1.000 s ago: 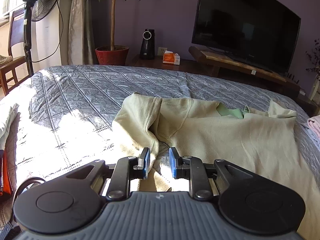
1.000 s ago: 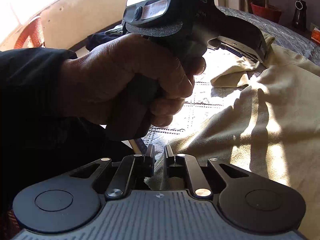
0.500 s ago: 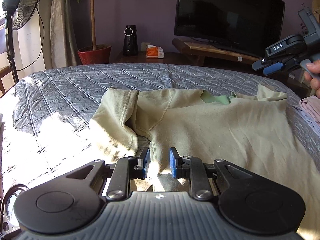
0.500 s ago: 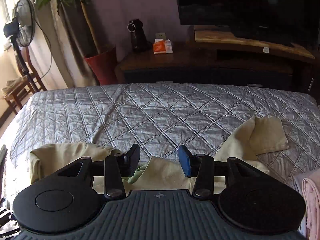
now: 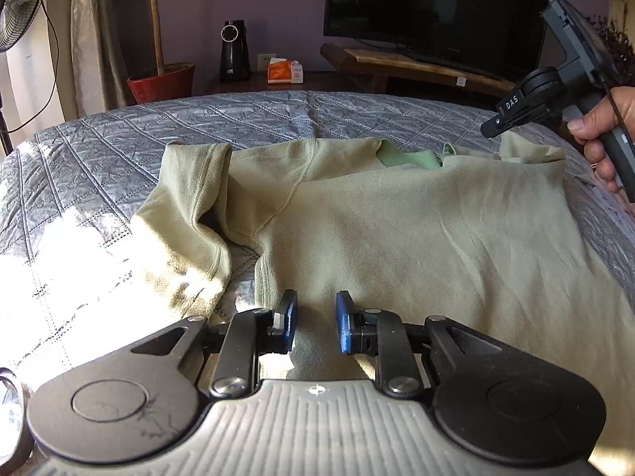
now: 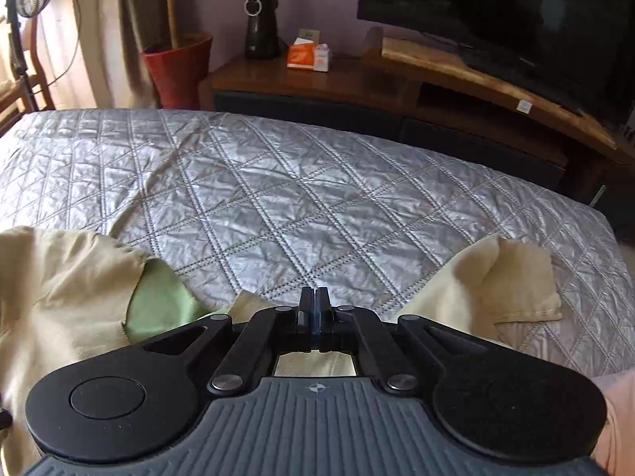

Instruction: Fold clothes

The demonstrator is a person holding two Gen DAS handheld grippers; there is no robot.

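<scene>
From the left wrist camera, the left gripper point(image 5: 316, 319) sits low over the near edge of the pale olive fleece sweatshirt point(image 5: 416, 238) spread on the grey quilted bedspread point(image 5: 119, 150); its blue pads stand a little apart with cloth lying in the gap, but whether they pinch it cannot be told. This view alone shows the person's right hand point(image 5: 603, 131) holding the other tool over the far right shoulder. From the right wrist camera, the right gripper point(image 6: 314, 313) has its jaws pressed together above the garment's neckline, with no cloth visibly caught between them. Only here do the green inner collar lining point(image 6: 158, 305) and a folded-over sleeve cuff point(image 6: 520, 281) show clearly.
</scene>
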